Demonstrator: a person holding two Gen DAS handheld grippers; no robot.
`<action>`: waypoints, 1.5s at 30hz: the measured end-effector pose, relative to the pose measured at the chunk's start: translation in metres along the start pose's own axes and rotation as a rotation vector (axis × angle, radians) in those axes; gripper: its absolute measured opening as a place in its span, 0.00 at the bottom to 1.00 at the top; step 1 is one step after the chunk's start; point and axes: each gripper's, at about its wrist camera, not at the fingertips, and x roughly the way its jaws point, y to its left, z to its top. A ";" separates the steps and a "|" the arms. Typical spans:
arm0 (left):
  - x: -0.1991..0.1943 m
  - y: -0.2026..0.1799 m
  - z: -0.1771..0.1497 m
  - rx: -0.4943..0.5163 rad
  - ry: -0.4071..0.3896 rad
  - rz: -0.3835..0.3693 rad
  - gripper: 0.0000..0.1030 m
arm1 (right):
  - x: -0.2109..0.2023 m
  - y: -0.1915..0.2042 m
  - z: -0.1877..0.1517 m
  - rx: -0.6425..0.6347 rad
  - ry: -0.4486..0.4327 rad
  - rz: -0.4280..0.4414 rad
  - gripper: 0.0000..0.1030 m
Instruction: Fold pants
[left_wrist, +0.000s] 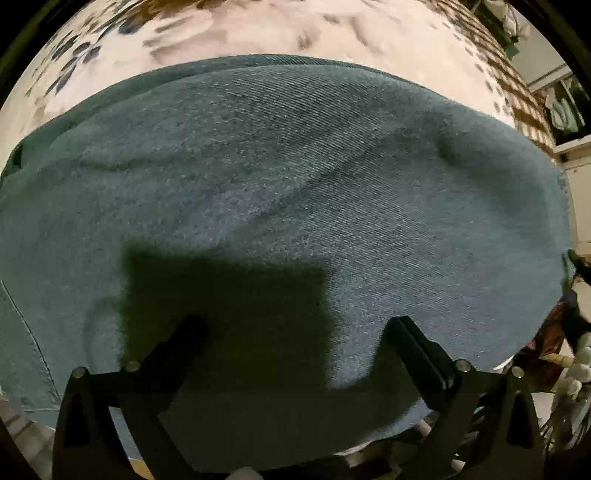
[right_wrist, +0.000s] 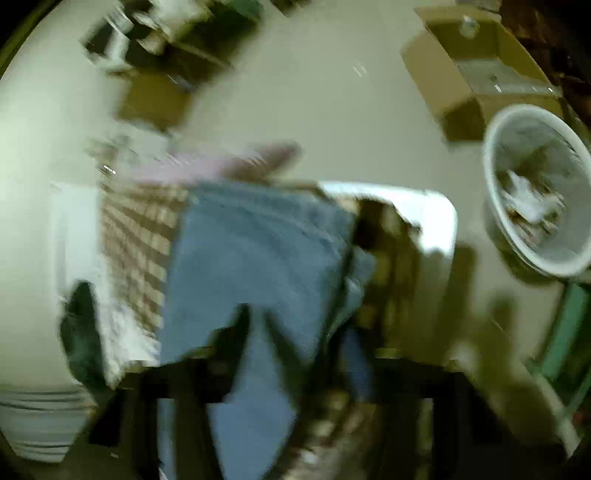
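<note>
The blue denim pants (left_wrist: 280, 177) lie spread over a white cloth with grey and brown blotches (left_wrist: 258, 33), and fill most of the left wrist view. My left gripper (left_wrist: 295, 328) hovers just over the near part of the denim, fingers wide apart and empty, casting a dark shadow on the fabric. In the blurred right wrist view the pants (right_wrist: 258, 251) hang folded over the edge of the surface. My right gripper (right_wrist: 255, 314) has its dark fingers close together at the denim's lower edge, and the blur hides whether they pinch it.
A checked brown and white cloth (right_wrist: 140, 236) covers the surface edge. On the pale floor stand a white bin with scraps (right_wrist: 539, 192), an open cardboard box (right_wrist: 476, 74) and a green frame (right_wrist: 561, 332). Shelves (left_wrist: 561, 107) are at the far right.
</note>
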 end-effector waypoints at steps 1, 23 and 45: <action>0.003 -0.002 0.004 -0.001 0.004 0.006 1.00 | -0.004 0.001 -0.001 0.001 -0.019 0.016 0.31; -0.017 0.040 0.065 -0.178 -0.042 -0.055 1.00 | -0.026 0.107 -0.018 -0.224 -0.068 0.173 0.08; -0.111 0.256 -0.109 -0.531 -0.152 -0.069 1.00 | 0.052 0.263 -0.445 -1.049 0.383 0.173 0.08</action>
